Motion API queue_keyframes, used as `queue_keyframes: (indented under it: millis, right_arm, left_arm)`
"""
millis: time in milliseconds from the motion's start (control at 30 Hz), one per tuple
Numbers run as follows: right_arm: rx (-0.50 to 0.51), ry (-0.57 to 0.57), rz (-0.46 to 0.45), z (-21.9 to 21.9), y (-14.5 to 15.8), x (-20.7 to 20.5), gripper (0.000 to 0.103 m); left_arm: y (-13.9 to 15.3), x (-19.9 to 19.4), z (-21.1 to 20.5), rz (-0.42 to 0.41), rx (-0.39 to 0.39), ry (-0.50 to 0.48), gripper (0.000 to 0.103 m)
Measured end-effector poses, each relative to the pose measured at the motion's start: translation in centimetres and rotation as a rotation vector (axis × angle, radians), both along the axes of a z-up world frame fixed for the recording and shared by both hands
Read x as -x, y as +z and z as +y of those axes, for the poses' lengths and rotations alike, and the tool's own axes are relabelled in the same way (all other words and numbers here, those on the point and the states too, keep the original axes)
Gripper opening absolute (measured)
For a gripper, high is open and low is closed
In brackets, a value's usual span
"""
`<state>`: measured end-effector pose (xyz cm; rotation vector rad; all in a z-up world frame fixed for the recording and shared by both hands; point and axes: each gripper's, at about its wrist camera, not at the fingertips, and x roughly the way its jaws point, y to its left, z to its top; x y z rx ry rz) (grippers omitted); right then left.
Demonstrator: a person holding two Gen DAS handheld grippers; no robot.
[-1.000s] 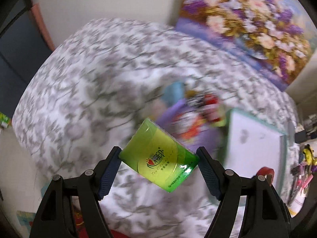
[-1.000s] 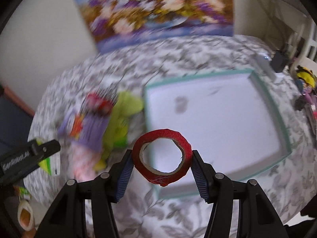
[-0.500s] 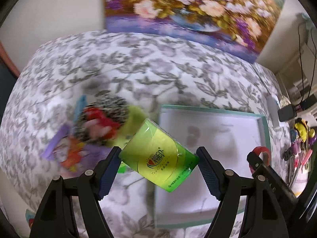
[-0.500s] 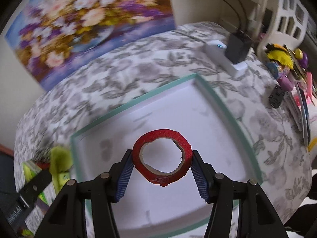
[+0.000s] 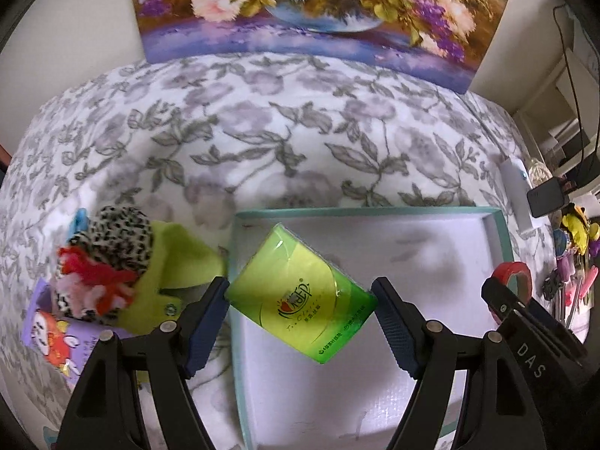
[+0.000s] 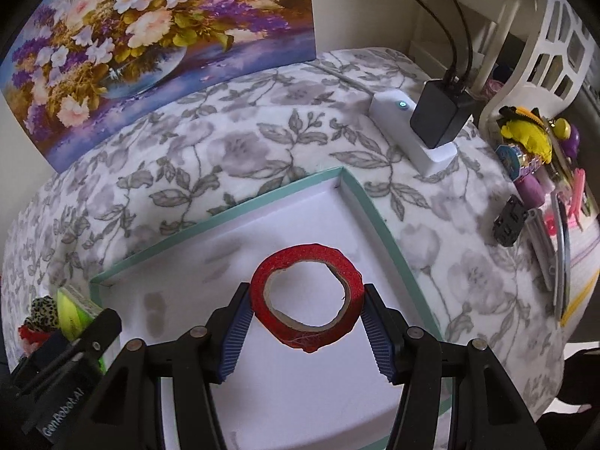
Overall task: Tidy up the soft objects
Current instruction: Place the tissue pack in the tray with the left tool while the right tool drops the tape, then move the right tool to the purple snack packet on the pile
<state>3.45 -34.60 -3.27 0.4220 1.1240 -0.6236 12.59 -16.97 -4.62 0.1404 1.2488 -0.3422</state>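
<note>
My left gripper (image 5: 300, 296) is shut on a green tissue pack (image 5: 296, 296), held tilted above the left part of a shallow white tray with a teal rim (image 5: 367, 210). My right gripper (image 6: 305, 311) is shut on a red tape roll (image 6: 262, 292) over the same tray (image 6: 382, 225), its hole facing the camera. In the left wrist view the right gripper's arm and the tape roll (image 5: 512, 272) show at the right edge. A leopard-print scrunchie with red and pink fluff (image 5: 108, 247), a lime cloth (image 5: 180, 258) and a purple packet (image 5: 48, 333) lie left of the tray.
A flower painting (image 5: 318, 7) leans on the wall behind the flowered cloth (image 5: 262, 123). A white power strip with a black charger (image 6: 431, 123) lies behind the tray. Pens, clips and small toys (image 6: 536, 172) crowd the right edge near a white basket (image 6: 555, 48).
Both views have swung to the right, from the pile of soft things onto the tray. The tissue pack and the tape roll have stayed gripped throughout. The tray looks nearer now.
</note>
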Motion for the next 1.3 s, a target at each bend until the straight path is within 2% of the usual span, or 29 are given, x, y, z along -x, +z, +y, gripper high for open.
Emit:
queue_keyframes:
  millis: [133, 167, 233, 333, 433, 833, 1133, 1300]
  right_arm:
    - [0.005, 0.010, 0.020, 0.0, 0.0, 0.0, 0.064]
    - [0.014, 0.013, 0.025, 0.1, 0.0, -0.1, 0.073]
    - [0.042, 0.018, 0.038, 0.2, 0.0, -0.2, 0.085]
    - [0.040, 0.039, 0.041, 0.5, -0.2, -0.4, 0.088]
    - [0.036, 0.048, 0.036, 0.6, -0.4, -0.6, 0.103]
    - [0.071, 0.028, 0.060, 0.2, -0.9, -0.6, 0.103]
    - [-0.031, 0.005, -0.029, 0.0, -0.4, -0.2, 0.103]
    - [0.010, -0.001, -0.016, 0.6, 0.1, 0.0, 0.103]
  left_arm:
    - [-0.3, 0.0, -0.1, 0.006, -0.002, 0.001, 0.083]
    - [-0.2, -0.1, 0.0, 0.005, -0.004, 0.005, 0.090]
    - [-0.1, -0.3, 0.3, -0.001, -0.010, 0.016, 0.092]
    - [0.2, -0.7, 1.0, -0.001, -0.015, 0.034, 0.092]
    - [0.5, -1.0, 1.6, -0.008, -0.019, 0.054, 0.092]
    - [1.1, -1.5, 2.3, -0.038, -0.029, 0.077, 0.092]
    - [2.6, -1.5, 3.0, -0.053, -0.032, 0.085, 0.092]
    - [4.0, -1.1, 3.9, -0.073, -0.028, 0.086, 0.092]
